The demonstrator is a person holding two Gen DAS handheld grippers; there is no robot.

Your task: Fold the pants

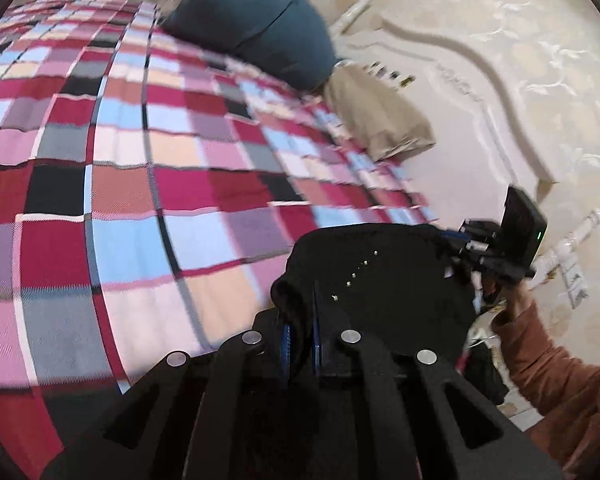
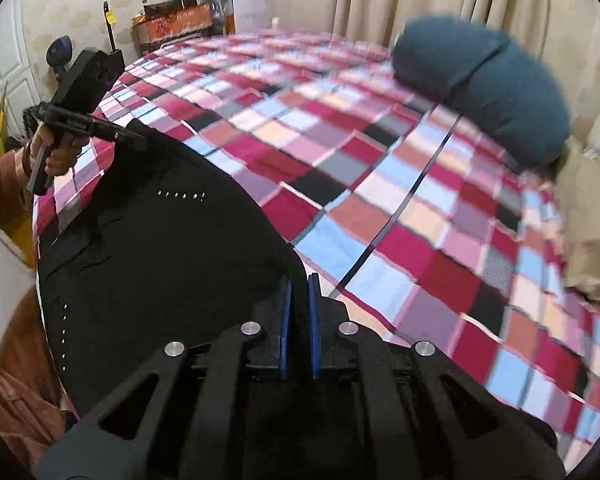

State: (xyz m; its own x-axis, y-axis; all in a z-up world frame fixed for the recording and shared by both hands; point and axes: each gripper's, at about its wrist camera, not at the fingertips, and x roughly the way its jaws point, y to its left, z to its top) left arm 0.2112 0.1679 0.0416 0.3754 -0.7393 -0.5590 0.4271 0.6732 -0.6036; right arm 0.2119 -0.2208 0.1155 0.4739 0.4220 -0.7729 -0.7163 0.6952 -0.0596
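Observation:
The black pants (image 2: 152,264) with rows of small metal studs hang stretched between both grippers above the near edge of the checked bed. My left gripper (image 1: 299,320) is shut on a bunched edge of the pants (image 1: 380,280). My right gripper (image 2: 299,300) is shut on the other edge of the fabric, which spreads out to its left. The left gripper also shows in the right wrist view (image 2: 136,138), at the far end of the pants. The right gripper shows in the left wrist view (image 1: 458,250), pinching the cloth at the right.
The bed (image 1: 140,160) has a red, pink and blue checked cover (image 2: 420,220). A dark teal pillow (image 1: 260,24) lies at its head, also in the right wrist view (image 2: 484,80). A beige cloth (image 1: 380,120) hangs at the bedside. Boxes (image 2: 172,24) stand by the wall.

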